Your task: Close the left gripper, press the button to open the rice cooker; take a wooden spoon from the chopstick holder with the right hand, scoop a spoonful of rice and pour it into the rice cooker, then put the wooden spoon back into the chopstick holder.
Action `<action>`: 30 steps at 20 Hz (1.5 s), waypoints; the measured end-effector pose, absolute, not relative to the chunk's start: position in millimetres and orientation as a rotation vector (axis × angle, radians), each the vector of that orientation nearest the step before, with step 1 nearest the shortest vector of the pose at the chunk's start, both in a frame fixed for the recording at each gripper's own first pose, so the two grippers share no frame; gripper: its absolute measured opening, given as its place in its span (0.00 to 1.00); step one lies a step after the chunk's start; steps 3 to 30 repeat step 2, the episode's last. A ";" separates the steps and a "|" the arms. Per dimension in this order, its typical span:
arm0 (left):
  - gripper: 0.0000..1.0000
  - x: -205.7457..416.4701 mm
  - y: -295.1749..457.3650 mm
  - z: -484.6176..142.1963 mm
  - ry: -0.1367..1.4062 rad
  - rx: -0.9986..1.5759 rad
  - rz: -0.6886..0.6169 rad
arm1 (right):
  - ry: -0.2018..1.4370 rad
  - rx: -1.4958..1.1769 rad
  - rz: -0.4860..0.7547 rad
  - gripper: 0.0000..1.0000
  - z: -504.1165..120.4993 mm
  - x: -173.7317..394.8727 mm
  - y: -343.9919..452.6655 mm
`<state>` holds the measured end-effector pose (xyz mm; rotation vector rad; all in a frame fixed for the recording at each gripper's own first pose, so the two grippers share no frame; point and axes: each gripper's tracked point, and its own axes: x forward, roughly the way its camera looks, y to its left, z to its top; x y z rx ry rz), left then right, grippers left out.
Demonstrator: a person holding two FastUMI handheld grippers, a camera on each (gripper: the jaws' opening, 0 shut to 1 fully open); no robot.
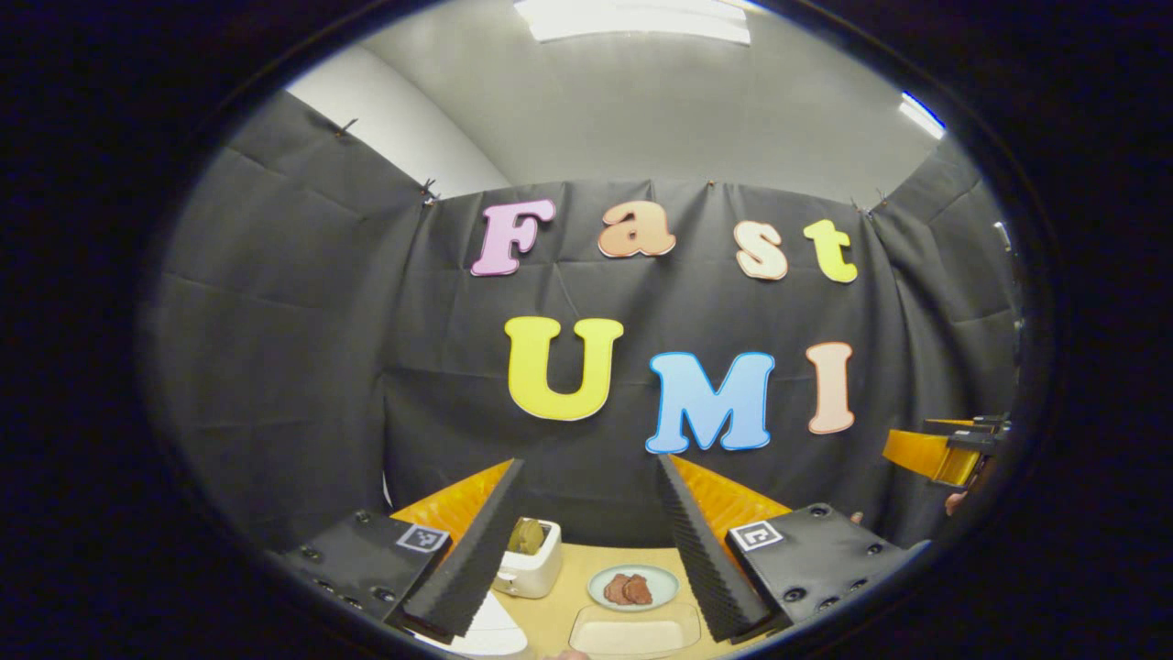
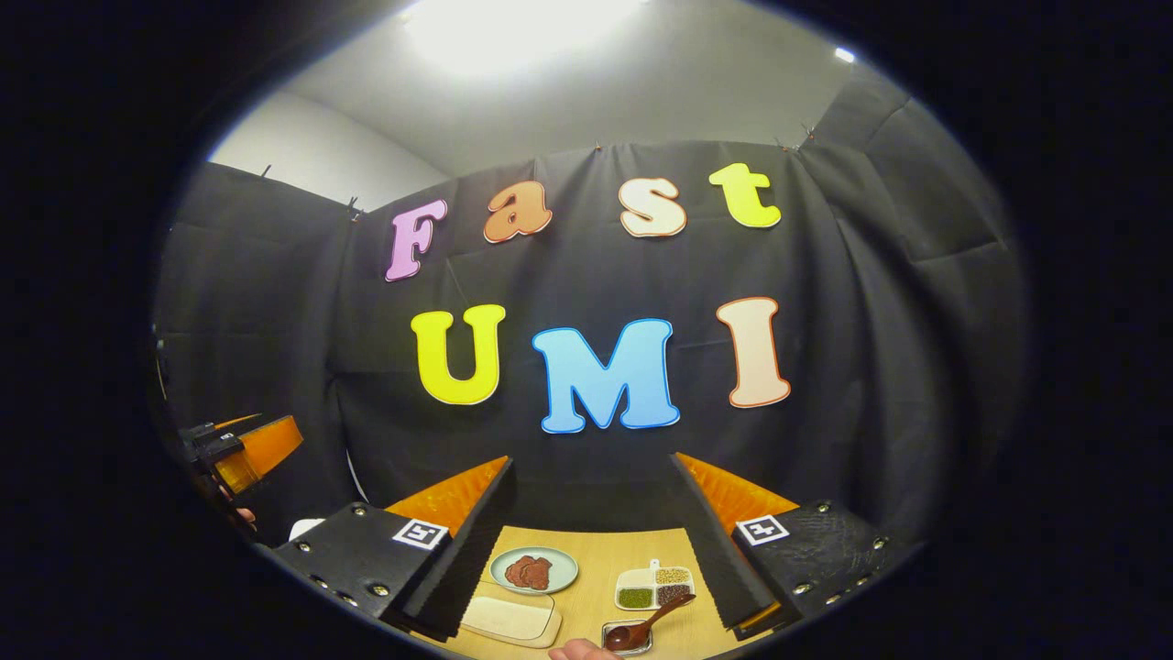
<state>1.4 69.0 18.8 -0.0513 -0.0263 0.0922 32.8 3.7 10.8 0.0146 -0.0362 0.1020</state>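
Both hand-held grippers are released, fingers spread, raised above the tabletop [image 2: 596,550] and gripping nothing: left hand-held gripper [image 1: 586,550], right hand-held gripper [image 2: 591,550]. Right gripper view, nearest: one wooden spoon [image 2: 646,625] lying in one small dish [image 2: 626,636], one fingertip [image 2: 577,651] beside it. Farther: one cutting board [image 2: 511,617], one four-compartment grain tray [image 2: 653,587], one plate of meat [image 2: 532,570]. Left gripper view: one white toaster [image 1: 529,559].

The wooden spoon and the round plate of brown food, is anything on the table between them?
In the right gripper view, bare table lies between the wooden spoon and the plate.
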 end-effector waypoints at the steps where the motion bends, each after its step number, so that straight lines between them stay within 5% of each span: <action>1: 0.94 1.6 72.7 19.2 -0.026 -0.047 0.096 | -0.028 0.012 0.098 0.99 7.4 35.0 4.6; 30: 0.94 2.4 75.8 18.8 -0.026 -0.043 0.097 | -0.017 0.010 0.098 0.99 3.1 36.8 7.2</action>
